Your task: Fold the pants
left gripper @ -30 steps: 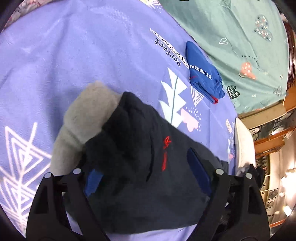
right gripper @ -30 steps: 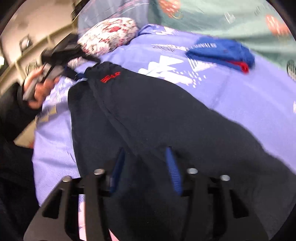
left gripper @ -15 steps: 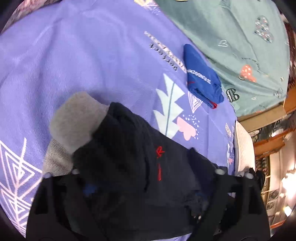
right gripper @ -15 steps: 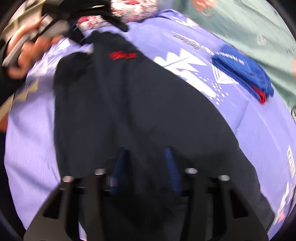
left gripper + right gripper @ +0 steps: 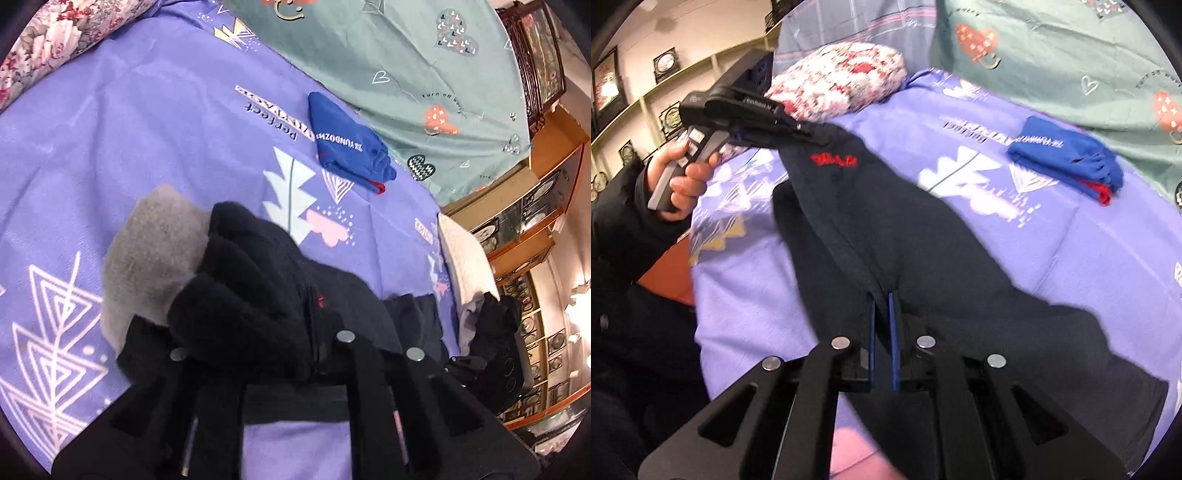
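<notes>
The dark pants (image 5: 923, 236) lie on the purple bed sheet (image 5: 1071, 236), stretched out long between the two tools. The long way of the pants runs from the right gripper (image 5: 882, 314), close to the right camera, up and away to the left gripper (image 5: 798, 129), which a hand (image 5: 683, 173) holds at the far end. There is a small red word (image 5: 833, 160) on the cloth near that far end. The right gripper has its two blue fingers (image 5: 893, 332) pressed close together with a fold of the pants pinched between them. The left gripper has its jaws closed on the pants at the far end, and in the left view the dark cloth is bunched up thick over its fingers, so the tips are hidden. Beside that bunch a gray, fuzzy patch (image 5: 155, 236) shows; it may be the inside of the pants, but I cannot tell. Each tool holds one end, so neither is nearer than the other. I think the next move is to bring one end over to meet the other along that long line. Now the count: one pair of dark pants, two grippers, one folded blue cloth (image 5: 1067, 155) lying well apart on the sheet, one flowered pillow (image 5: 842, 81) at the head of the bed, and one green blanket (image 5: 406, 74) past the purple sheet.
</notes>
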Demonstrator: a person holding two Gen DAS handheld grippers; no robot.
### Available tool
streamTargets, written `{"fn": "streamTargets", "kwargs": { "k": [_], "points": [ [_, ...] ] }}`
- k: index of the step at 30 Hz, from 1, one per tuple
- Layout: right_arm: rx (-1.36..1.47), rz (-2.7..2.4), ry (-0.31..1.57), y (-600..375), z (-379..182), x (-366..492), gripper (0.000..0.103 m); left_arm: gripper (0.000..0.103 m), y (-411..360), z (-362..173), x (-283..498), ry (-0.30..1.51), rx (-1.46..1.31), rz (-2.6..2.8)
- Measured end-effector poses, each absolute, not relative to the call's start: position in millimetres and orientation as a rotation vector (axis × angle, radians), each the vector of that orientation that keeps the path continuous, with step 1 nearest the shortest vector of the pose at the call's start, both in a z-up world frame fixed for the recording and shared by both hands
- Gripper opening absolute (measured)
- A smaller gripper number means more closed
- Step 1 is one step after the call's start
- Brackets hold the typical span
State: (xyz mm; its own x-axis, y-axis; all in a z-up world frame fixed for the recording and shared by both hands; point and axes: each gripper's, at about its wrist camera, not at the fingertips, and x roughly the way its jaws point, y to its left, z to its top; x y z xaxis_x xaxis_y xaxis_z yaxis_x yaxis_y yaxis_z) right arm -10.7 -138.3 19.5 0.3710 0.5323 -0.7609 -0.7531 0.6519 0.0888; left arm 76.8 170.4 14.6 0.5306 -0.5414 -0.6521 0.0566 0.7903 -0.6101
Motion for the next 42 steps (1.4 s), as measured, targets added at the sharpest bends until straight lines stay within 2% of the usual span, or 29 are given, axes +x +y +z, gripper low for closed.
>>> {"fn": "streamTargets", "kwargs": {
  "k": [3,7,11,13,14,17,18,20,22,23,24,26,28,30,32,36,39,42],
  "points": [
    [-0.305,0.837,0.924,-129,-11,-16,0.007,0.011,172,-17,69,1.007,-0.550,-0.321],
    [-0.316,0.837,0.954,-123,-24,-21,0.007,0.012,180,-53,62,1.030,-0.621,-0.279],
    [-0.294,0.859,0.944,-124,-14,-24,0.007,0.012,182,-48,57,0.991,-0.623,-0.274],
    [-0.296,0.871,0.942,-123,-13,-27,0.007,0.015,184,-45,58,0.990,-0.598,-0.264],
    [-0.305,0.869,0.951,-122,-17,-27,0.007,0.021,184,-48,60,1.006,-0.586,-0.252],
    [-0.342,0.834,0.983,-119,-29,-23,0.010,0.021,182,-54,63,1.040,-0.579,-0.242],
    [-0.340,0.822,0.976,-120,-27,-23,0.022,0.022,182,-52,62,1.041,-0.571,-0.244],
    [-0.348,0.785,0.972,-124,-25,-23,0.037,0.026,184,-48,57,1.048,-0.576,-0.251],
    [-0.330,0.788,0.980,-130,-22,-27,0.039,0.027,186,-43,47,1.053,-0.570,-0.251],
    [-0.311,0.795,0.978,-135,-19,-30,0.041,0.032,188,-39,41,1.052,-0.564,-0.249],
    [-0.279,0.798,0.964,-144,-12,-34,0.045,0.053,190,-31,33,1.042,-0.553,-0.240],
    [-0.206,0.773,0.931,-166,1,-38,0.053,0.075,192,-8,12,0.958,-0.502,-0.185],
    [-0.077,0.664,0.891,-210,19,-34,0.067,0.076,187,22,-5,0.852,-0.414,-0.174],
    [0.037,0.520,0.850,-257,32,-26,0.093,0.080,175,42,-10,0.794,-0.388,-0.232],
    [0.188,0.333,0.823,-318,41,-19,0.099,0.086,159,49,-4,0.768,-0.364,-0.281],
    [0.493,0.106,0.862,-427,31,-10,0.099,0.087,135,18,32,0.841,-0.324,-0.291],
    [0.432,-0.011,0.888,-455,26,5,0.099,0.086,144,-35,60,0.990,-0.384,-0.214],
    [0.323,-0.058,0.950,-463,13,31,0.098,0.086,153,-38,56,0.955,-0.439,-0.233]
  ]
}}
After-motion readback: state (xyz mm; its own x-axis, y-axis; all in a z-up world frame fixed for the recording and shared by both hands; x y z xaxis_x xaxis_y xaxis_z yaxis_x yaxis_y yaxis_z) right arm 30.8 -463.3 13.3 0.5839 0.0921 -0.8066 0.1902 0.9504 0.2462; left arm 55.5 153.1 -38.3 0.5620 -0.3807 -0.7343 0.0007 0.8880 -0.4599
